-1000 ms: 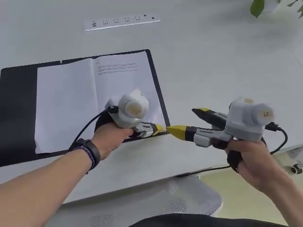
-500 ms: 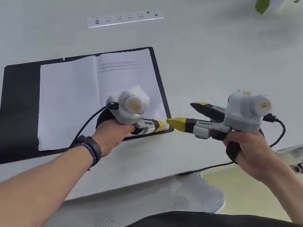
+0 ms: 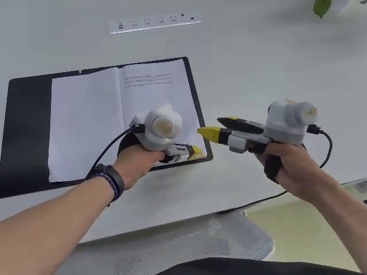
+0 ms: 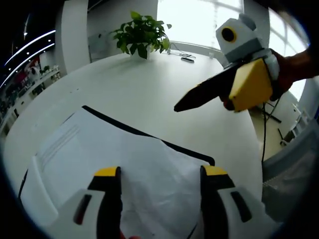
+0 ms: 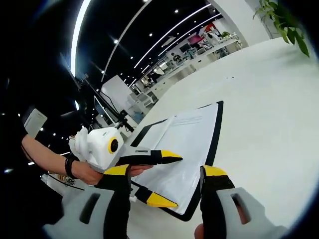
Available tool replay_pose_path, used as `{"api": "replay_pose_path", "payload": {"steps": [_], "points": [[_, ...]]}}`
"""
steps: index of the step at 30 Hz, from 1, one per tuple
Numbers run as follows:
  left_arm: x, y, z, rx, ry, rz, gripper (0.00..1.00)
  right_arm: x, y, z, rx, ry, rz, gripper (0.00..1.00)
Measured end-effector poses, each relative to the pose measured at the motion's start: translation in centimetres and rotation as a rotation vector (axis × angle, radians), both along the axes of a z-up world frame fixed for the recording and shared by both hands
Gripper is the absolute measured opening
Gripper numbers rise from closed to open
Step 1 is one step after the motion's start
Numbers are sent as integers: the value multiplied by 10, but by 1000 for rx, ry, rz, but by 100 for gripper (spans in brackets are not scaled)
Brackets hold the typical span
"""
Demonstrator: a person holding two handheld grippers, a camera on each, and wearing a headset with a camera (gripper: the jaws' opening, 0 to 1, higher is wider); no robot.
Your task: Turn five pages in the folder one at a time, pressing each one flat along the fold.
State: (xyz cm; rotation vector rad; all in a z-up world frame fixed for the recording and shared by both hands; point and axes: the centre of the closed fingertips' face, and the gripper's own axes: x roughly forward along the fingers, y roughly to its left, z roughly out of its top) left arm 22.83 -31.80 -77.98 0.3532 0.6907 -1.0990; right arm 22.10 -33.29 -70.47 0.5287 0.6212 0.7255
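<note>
A black folder [image 3: 26, 137] lies open on the white table, its white pages [image 3: 155, 97] spread flat. My left gripper [image 3: 194, 152] rests at the folder's lower right corner. Its jaws are open over the right page [image 4: 124, 164], which looks slightly rippled there. My right gripper [image 3: 211, 126] hovers just off the folder's right edge, open and holding nothing, and points left at the page. In the right gripper view the folder [image 5: 189, 134] lies ahead of my right gripper [image 5: 166, 170], with the left gripper [image 5: 162, 179] and its spread jaws at the near corner.
A white power strip [image 3: 153, 23] lies at the back of the table. A potted plant [image 4: 142, 35] stands on the far right, its leaf [image 3: 321, 7] just in view. The table's front edge runs close below my hands, with a mesh chair [image 3: 195, 240] under it.
My right gripper has moved left and a little up, closer to the folder's right edge. The left gripper has stayed at the lower right corner.
</note>
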Motion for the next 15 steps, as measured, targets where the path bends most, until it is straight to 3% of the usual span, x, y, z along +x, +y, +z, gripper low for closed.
{"api": "replay_pose_path", "payload": {"steps": [5,15], "points": [[0,0,-1,1,-1,-2,64,7,8,-12,21,40,8,46],[0,0,-1,-1,2,-2,65,7,18,-31,34,104,25,36]]}}
